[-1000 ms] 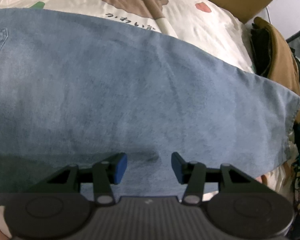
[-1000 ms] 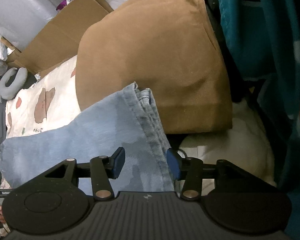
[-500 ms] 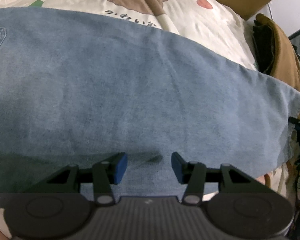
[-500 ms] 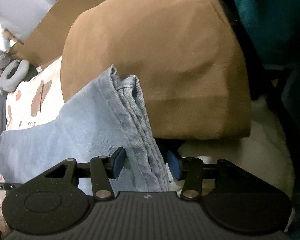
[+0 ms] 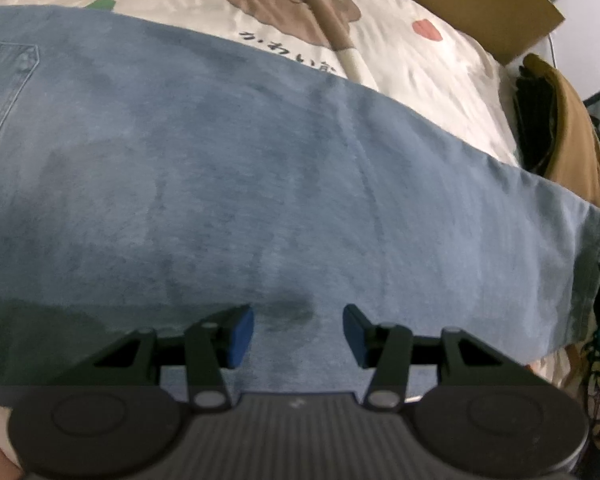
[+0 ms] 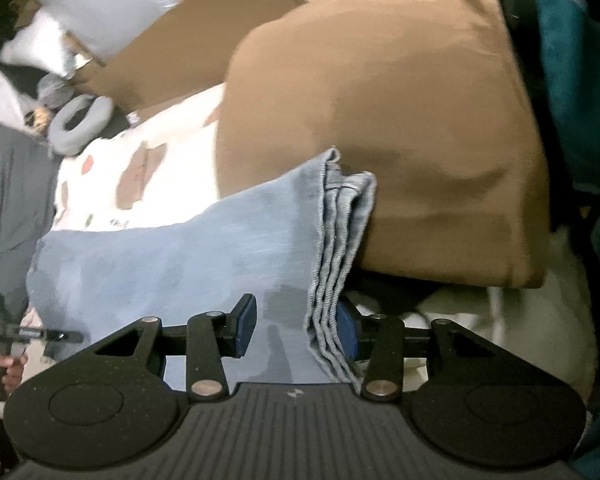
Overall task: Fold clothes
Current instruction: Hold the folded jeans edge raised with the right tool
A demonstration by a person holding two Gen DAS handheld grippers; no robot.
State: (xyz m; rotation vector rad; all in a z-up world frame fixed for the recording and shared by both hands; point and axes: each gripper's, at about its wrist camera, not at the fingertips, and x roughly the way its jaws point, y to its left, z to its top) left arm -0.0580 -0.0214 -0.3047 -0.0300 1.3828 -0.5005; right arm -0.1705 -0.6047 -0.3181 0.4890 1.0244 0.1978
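Two grippers worked over one pair of light-blue jeans (image 5: 260, 184) that lay flat across a cream bedsheet (image 5: 400, 64) printed with a brown bear. At the left, the left gripper (image 5: 298, 334) hovered low over the denim near its close edge — jaws wide apart, nothing between them. Further right, the hem (image 6: 340, 248) of the stacked legs rested against a folded tan garment (image 6: 400, 120). The right gripper (image 6: 296, 330) straddled that layered hem — its right pad (image 6: 346, 336) touched the edge, its left pad stood apart, jaws not yet closed on it.
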